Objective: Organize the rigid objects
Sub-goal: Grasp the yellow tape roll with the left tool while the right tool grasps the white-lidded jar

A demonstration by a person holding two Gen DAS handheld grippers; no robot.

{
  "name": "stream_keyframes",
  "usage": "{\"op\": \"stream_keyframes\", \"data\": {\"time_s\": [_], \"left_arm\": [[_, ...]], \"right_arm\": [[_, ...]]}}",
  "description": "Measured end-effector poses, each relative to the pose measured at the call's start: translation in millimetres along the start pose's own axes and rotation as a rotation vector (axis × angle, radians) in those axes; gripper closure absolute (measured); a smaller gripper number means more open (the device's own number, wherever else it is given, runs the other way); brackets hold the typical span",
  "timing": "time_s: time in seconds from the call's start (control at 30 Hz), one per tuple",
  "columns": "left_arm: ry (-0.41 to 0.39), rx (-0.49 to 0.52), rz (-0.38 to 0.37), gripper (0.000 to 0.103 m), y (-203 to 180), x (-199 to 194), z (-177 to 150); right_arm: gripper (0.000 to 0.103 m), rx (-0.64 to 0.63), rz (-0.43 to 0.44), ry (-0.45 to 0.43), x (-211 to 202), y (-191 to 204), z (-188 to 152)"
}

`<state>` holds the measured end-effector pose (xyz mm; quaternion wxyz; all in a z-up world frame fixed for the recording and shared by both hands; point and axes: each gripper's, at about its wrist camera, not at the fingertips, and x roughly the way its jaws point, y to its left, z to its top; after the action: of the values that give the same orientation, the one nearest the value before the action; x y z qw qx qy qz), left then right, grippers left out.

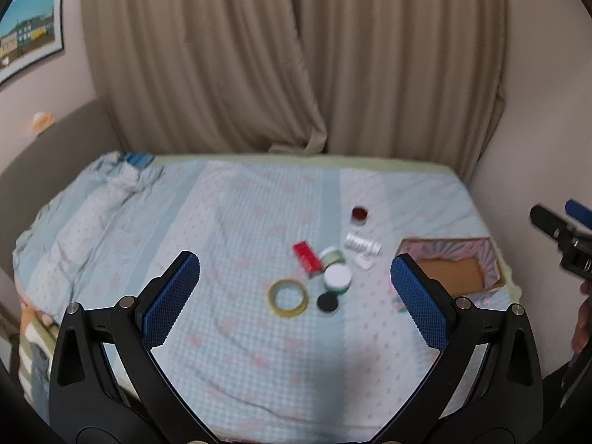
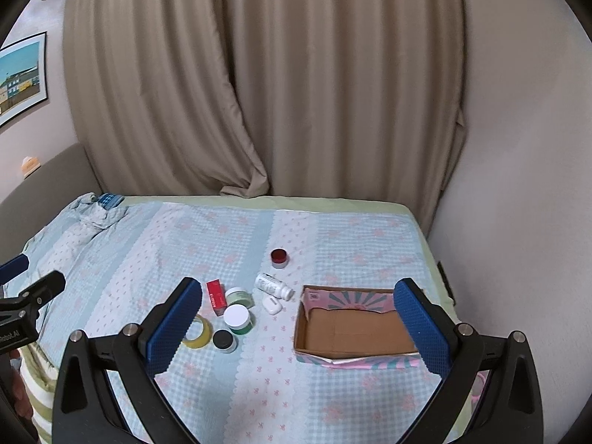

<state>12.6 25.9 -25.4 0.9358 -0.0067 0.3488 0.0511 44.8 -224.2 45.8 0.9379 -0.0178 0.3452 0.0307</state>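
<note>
Both sets of tongs, the left gripper [image 1: 296, 296] and the right gripper [image 2: 298, 322], hang spread wide over the bed [image 2: 333, 233], gripping nothing. The jars, tape roll [image 2: 198, 333] and red box [image 2: 216, 298] sit clustered left of the open cardboard box [image 2: 351, 333].

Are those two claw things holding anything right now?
No. The left gripper and the right gripper are both open and empty. The jars, tape roll and other items lie untouched on the bed.
</note>
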Motion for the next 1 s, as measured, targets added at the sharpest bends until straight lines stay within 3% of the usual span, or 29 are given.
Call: {"op": "stream_keyframes", "data": {"time_s": [0.13, 0.3, 0.53, 0.77, 1.0], "left_arm": [[0.072, 0.012, -0.033, 0.001, 27.8, 34.6, -15.0], [0.151, 0.121, -0.086, 0.001, 56.2, 81.4, -27.7], [0.317, 0.249, -0.213, 0.001, 88.1, 177.8, -45.9], [0.435, 0.399, -0.275, 0.001, 86.1, 281.1, -83.9], [0.557, 0.450, -0.329, 0.001, 69.0, 366.7, -132.8]], "right_arm": [[0.000, 0.014, 0.004, 0.039, 24.1, 12.4, -4.8], [0.000, 0.053, -0.032, 0.130, 64.7, 48.6, -12.2], [0.000, 0.149, -0.062, 0.230, 124.7, 91.9, -21.1], [0.000, 0.265, -0.082, 0.346, 206.8, 119.4, -42.3], [0.000, 0.262, -0.097, 0.506, 294.7, 126.4, -78.8]]}}
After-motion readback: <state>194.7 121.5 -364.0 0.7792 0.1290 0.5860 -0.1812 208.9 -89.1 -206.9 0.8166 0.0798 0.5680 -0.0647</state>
